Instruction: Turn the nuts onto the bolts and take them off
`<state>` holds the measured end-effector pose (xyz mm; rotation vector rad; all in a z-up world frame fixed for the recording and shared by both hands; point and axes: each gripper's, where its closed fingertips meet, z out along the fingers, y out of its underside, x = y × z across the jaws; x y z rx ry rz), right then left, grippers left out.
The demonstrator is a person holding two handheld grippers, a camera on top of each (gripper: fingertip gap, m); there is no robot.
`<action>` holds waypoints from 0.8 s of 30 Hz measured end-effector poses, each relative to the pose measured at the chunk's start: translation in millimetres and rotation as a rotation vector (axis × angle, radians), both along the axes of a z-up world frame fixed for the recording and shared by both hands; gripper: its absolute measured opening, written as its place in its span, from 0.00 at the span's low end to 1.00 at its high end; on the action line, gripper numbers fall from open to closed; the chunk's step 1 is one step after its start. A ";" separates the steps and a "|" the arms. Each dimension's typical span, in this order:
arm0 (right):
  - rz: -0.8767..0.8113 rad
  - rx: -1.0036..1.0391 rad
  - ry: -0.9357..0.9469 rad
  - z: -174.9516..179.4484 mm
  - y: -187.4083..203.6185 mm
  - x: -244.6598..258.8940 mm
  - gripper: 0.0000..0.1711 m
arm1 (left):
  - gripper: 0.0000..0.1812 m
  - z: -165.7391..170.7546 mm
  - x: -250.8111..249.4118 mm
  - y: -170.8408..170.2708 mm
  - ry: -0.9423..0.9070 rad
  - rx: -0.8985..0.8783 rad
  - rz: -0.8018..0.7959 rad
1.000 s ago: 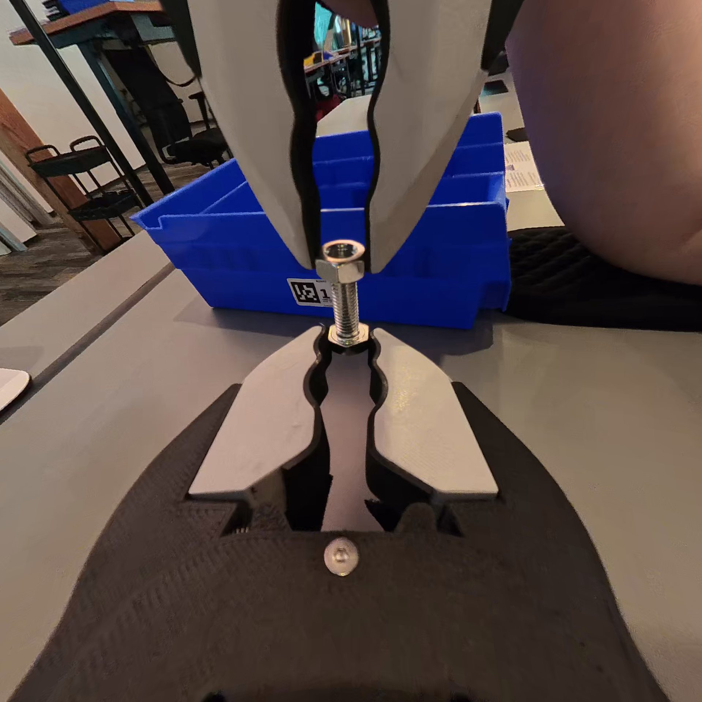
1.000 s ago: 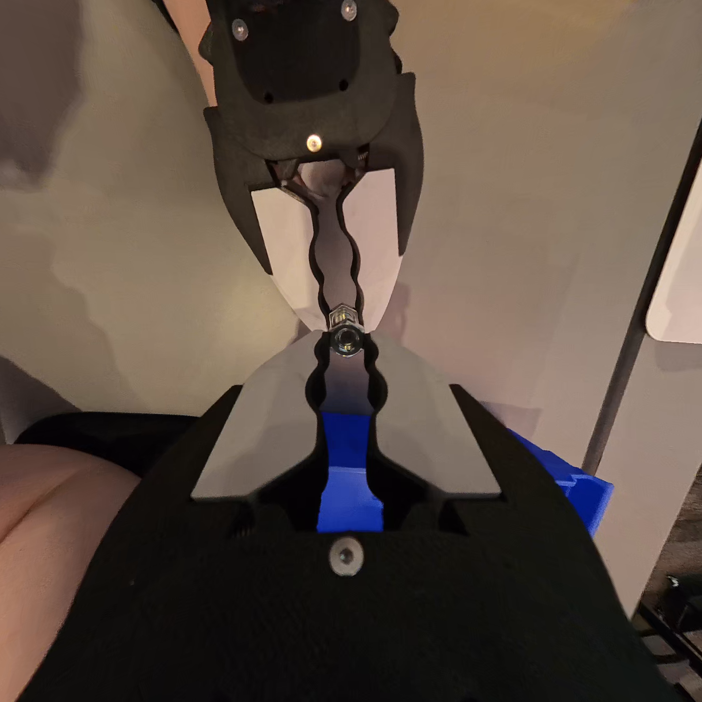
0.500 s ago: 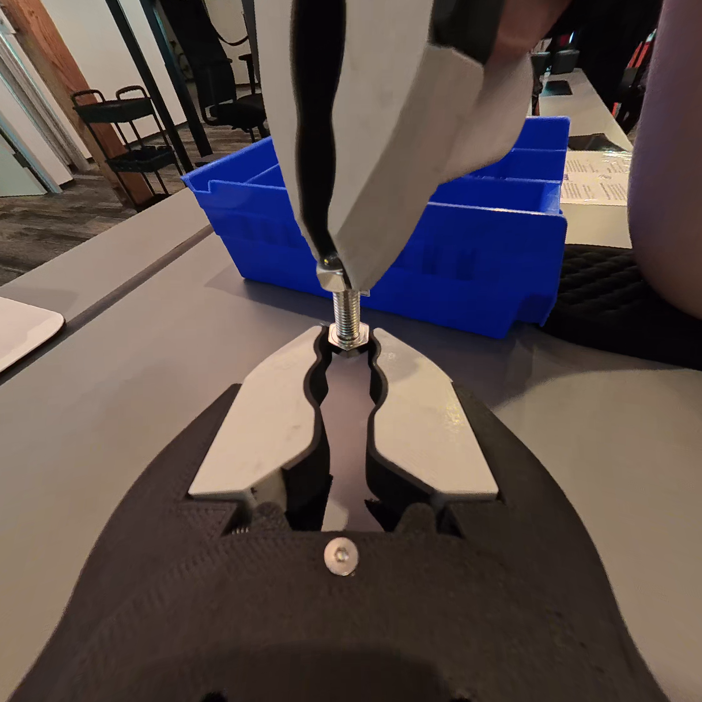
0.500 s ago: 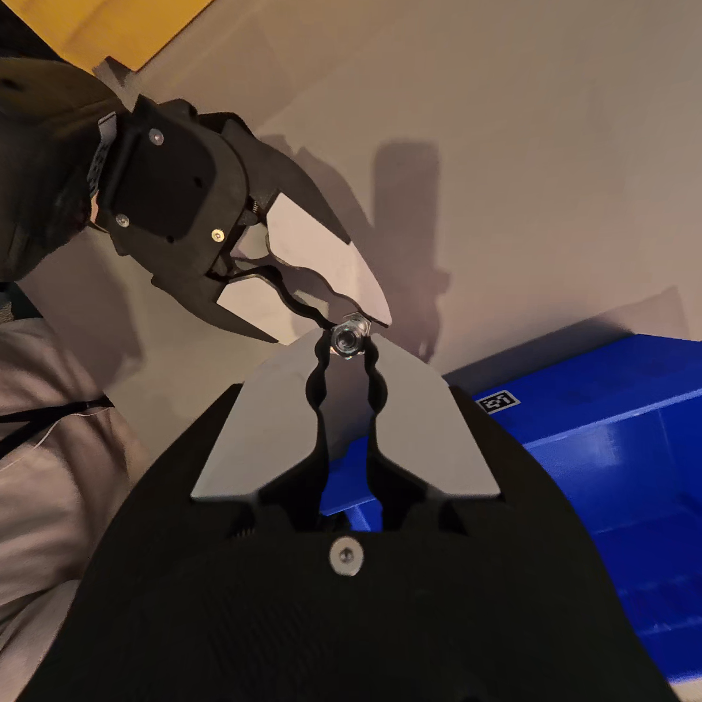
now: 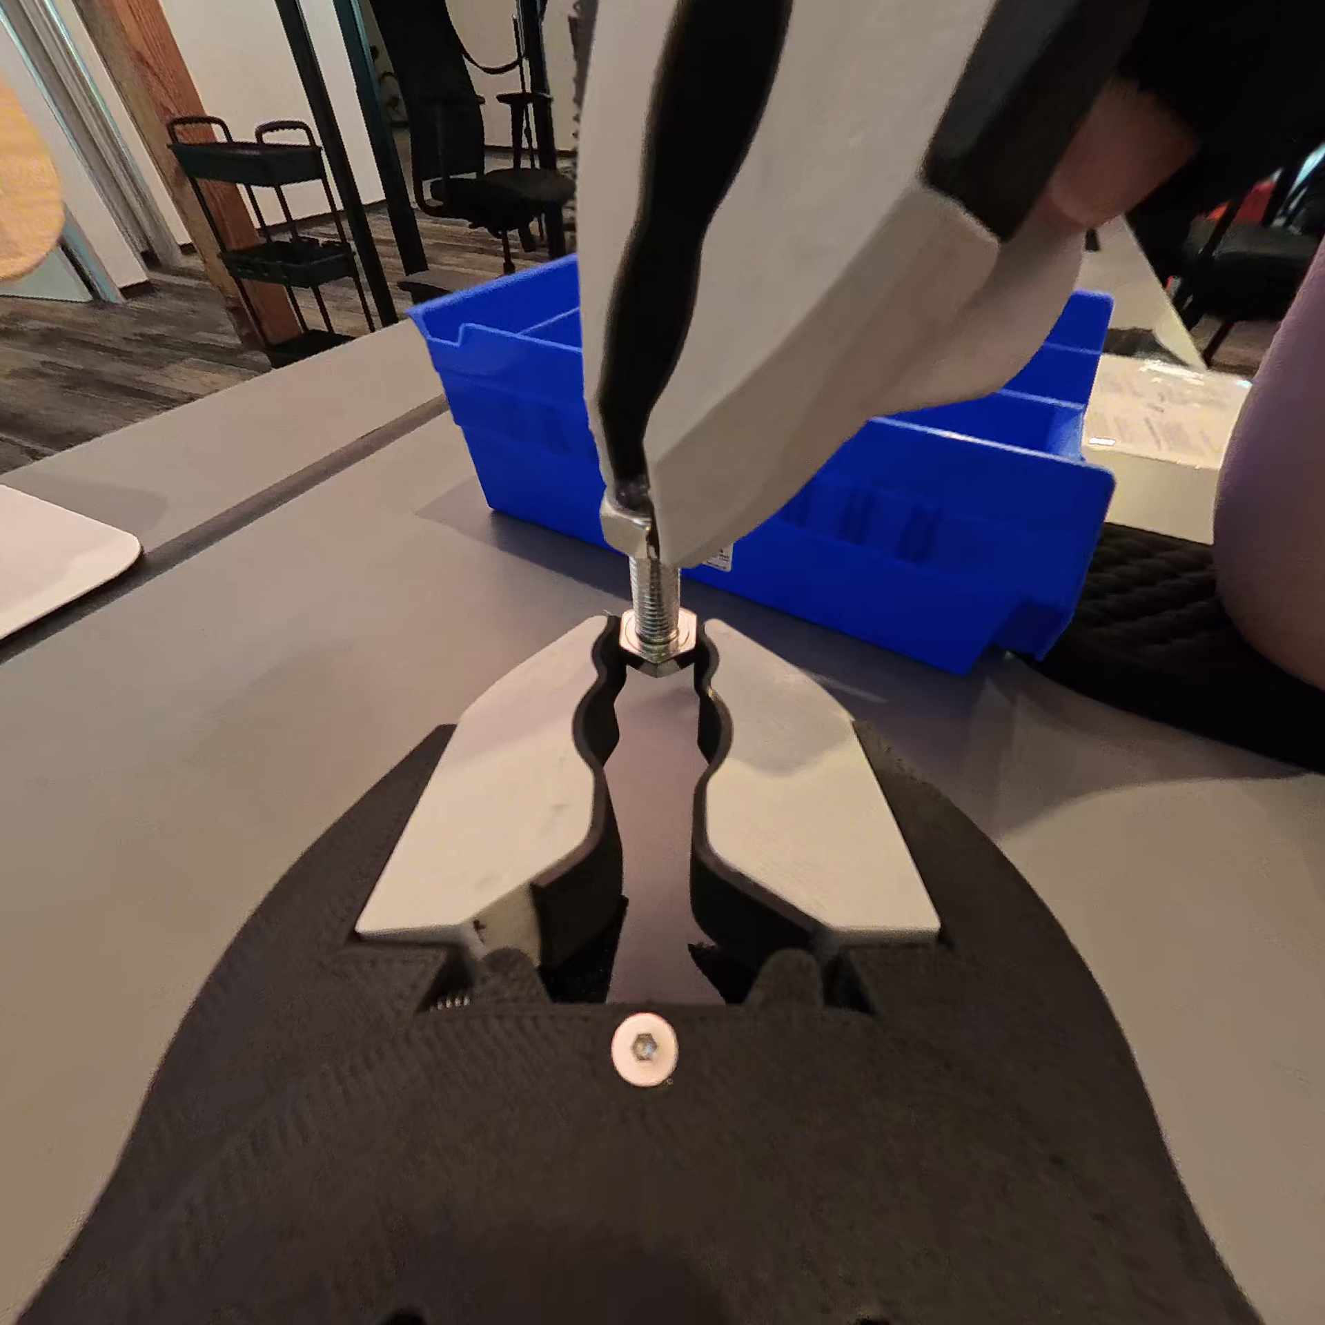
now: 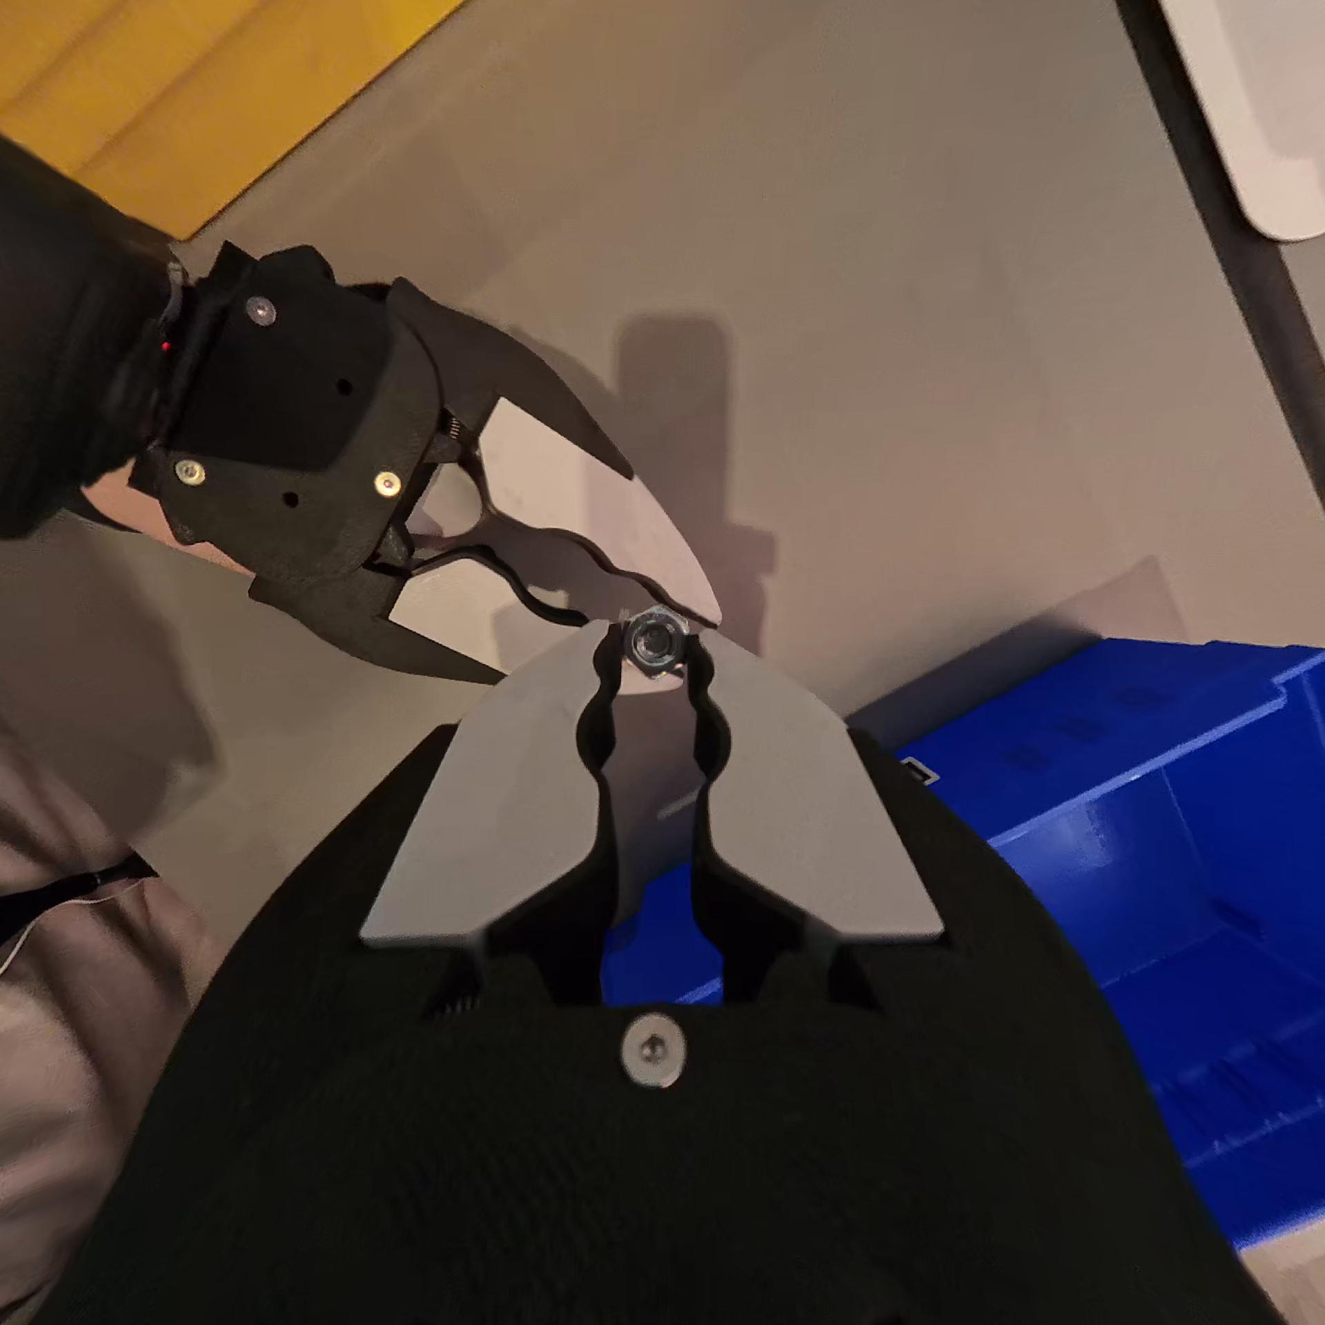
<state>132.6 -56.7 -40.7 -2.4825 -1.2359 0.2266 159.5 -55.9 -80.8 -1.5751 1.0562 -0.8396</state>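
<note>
A silver bolt (image 5: 651, 588) stands upright above the grey table (image 5: 287, 645). My left gripper (image 5: 656, 638) is shut on a hex nut (image 5: 656, 651) threaded at the bolt's lower end. My right gripper (image 5: 637, 513) comes down from above and is shut on the bolt's hex head (image 5: 621, 522). In the right wrist view, my right gripper (image 6: 654, 638) pinches the bolt head (image 6: 654, 642), seen end-on. The left gripper's fingers (image 6: 573, 502) reach in from the upper left, just under it. The nut is mostly hidden there.
A blue compartment bin (image 5: 896, 530) stands just behind the bolt and also shows in the right wrist view (image 6: 1147, 824). A black mat (image 5: 1147, 645) and a person's arm (image 5: 1276, 502) are at the right. A white board (image 5: 50, 552) lies at the left. The gap from one gripper's tips to the other's is roughly 5 cm.
My right gripper has twisted around the bolt's axis with the head in its grip. The left gripper has kept hold of the nut, and its view has swung so the bin sits further right.
</note>
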 end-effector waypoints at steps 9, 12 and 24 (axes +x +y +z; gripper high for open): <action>0.266 0.118 0.096 23.2 -1.1 -12.3 0.11 | 0.10 26.1 -10.1 3.6 -0.060 0.003 0.004; 0.387 0.169 0.111 27.8 -4.3 -13.9 0.11 | 0.10 31.6 -10.9 1.7 -0.057 0.028 -0.001; 0.473 0.128 0.028 12.6 -10.2 -3.7 0.11 | 0.10 8.7 -5.7 -0.7 0.093 0.073 -0.024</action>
